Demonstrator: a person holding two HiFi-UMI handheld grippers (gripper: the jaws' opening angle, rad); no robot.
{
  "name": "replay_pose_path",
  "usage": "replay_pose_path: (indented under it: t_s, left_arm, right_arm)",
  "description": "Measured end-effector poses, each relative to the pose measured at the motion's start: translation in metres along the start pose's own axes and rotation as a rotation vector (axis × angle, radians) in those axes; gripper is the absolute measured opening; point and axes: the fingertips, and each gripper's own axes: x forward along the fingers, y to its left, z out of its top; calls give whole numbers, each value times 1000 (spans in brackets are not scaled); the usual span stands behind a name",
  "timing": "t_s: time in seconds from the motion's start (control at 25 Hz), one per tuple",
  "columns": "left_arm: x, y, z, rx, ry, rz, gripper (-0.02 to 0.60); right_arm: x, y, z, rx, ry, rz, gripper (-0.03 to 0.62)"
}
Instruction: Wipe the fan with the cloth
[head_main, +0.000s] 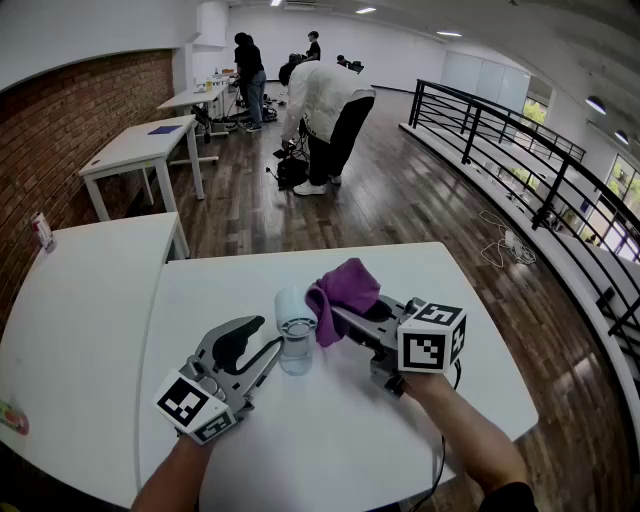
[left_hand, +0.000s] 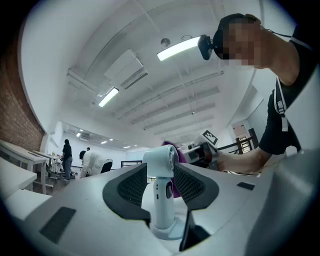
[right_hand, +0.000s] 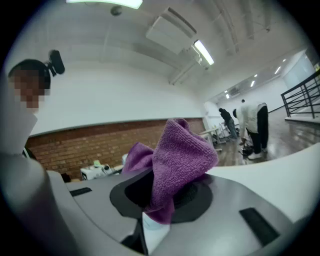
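Small white fan (head_main: 293, 325), centre of near table (head_main: 330, 460), stem apparently clamped by half-open left gripper (head_main: 272, 352); right gripper (head_main: 335, 318) pinches purple cloth (head_main: 345, 290) against fan's right side; risk: hard wiping twists fan loose.

The fan (head_main: 294, 322) stands upright on the table (head_main: 300, 450), near its middle. The left gripper (head_main: 277, 352) lies to the fan's left and nearer the person, with its jaws on either side of the fan's foot. The cloth (head_main: 343, 293) sits just right of the fan, against its head, between the jaws of the right gripper (head_main: 335, 318), which reaches in from the fan's right. A second table (head_main: 80, 300) stands left of the fan. People (head_main: 325, 120) stand far behind the fan, and a railing (head_main: 540, 190) runs well to its right.
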Motion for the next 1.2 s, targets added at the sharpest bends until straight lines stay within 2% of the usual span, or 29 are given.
replay_pose_path:
  t_s: [0.08, 0.16, 0.24, 0.32, 0.36, 0.44, 0.56, 0.68, 0.8, 0.88, 1.04, 1.12, 1.2]
  left_arm:
    - [-4, 3, 0, 5, 9, -5, 179]
    - [-5, 5, -1, 9, 15, -9, 181]
    - [-4, 5, -2, 10, 17, -12, 181]
    - [-4, 4, -5, 9, 20, -11, 181]
    - [-5, 3, -6, 9, 21, -8, 180]
    - [-5, 1, -6, 8, 21, -2, 179]
    - [-3, -2, -5, 9, 28, -2, 181]
    - [-2, -1, -5, 13, 39, -13, 181]
    - [-2, 3, -7, 8, 50, -23, 180]
    - [-2, 3, -7, 5, 52, -25, 179]
    - [-1, 1, -7, -4, 49, -31, 180]
    - [0, -1, -9, -10, 56, -41, 181]
    - [1, -2, -13, -16, 66, -53, 181]
  right_arm:
    - [-6, -15, -6, 50, -14, -47, 69]
    - [-14, -14, 13, 60, -100, -40, 69]
    - [-20, 11, 53, 1, -212, 28, 69]
    - [-17, 49, 86, -77, -282, 125, 69]
    - [-12, 67, 95, -107, -292, 170, 69]
    - [4, 92, 93, -151, -248, 221, 69]
    - [23, 89, 62, -177, -120, 186, 69]
    - [9, 68, 38, -99, -108, 143, 69]
    - [-9, 31, 7, -36, -31, 9, 69]
    - [-20, 13, 13, 13, -66, -40, 69]
    - [-18, 32, 82, 3, -287, 46, 69]
    - [0, 44, 90, 7, -293, 92, 69]
    - [19, 43, 73, 43, -239, 91, 69]
